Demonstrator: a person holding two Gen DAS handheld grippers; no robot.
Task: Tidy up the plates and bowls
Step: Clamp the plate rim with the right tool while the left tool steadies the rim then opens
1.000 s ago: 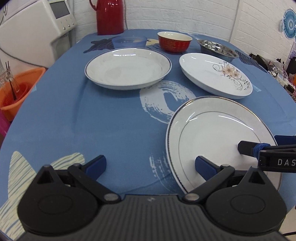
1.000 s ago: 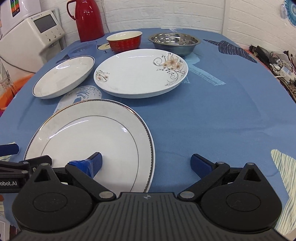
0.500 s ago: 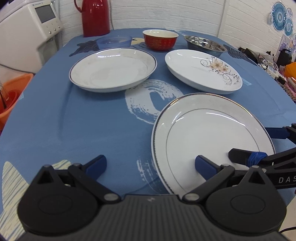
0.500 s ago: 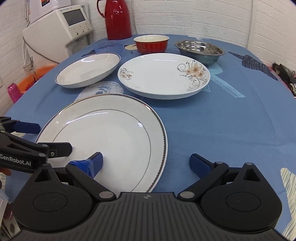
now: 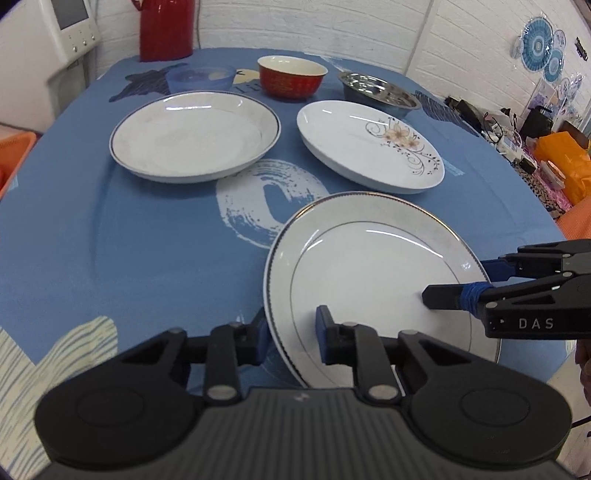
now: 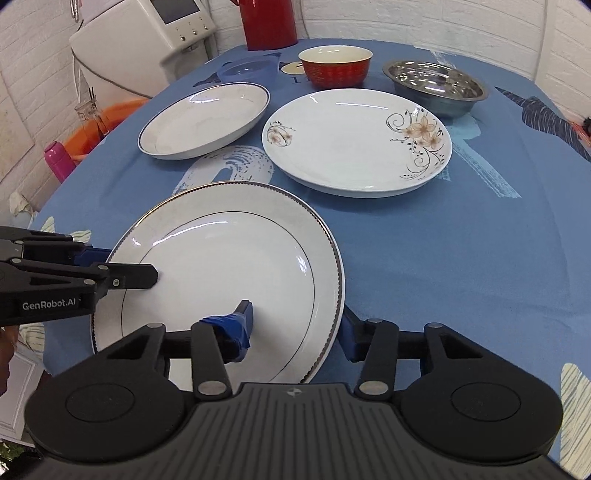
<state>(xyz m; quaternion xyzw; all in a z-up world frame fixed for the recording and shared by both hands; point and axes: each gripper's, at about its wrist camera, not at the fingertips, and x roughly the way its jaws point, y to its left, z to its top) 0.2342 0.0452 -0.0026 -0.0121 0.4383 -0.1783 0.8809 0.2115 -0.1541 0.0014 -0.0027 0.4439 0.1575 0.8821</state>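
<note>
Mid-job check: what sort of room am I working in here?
Probably a home dining or kitchen corner. A round table under a blue printed cloth holds plates and bowls, a red thermos jug stands at the back by white brick walls, and a white countertop appliance sits alongside.

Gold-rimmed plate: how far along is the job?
Nothing is stacked yet. In hand: the left gripper and right gripper clamp opposite edges of the gold-rimmed plate. Left: blue-rimmed plate, floral plate, red bowl, steel bowl, all separate.
</note>
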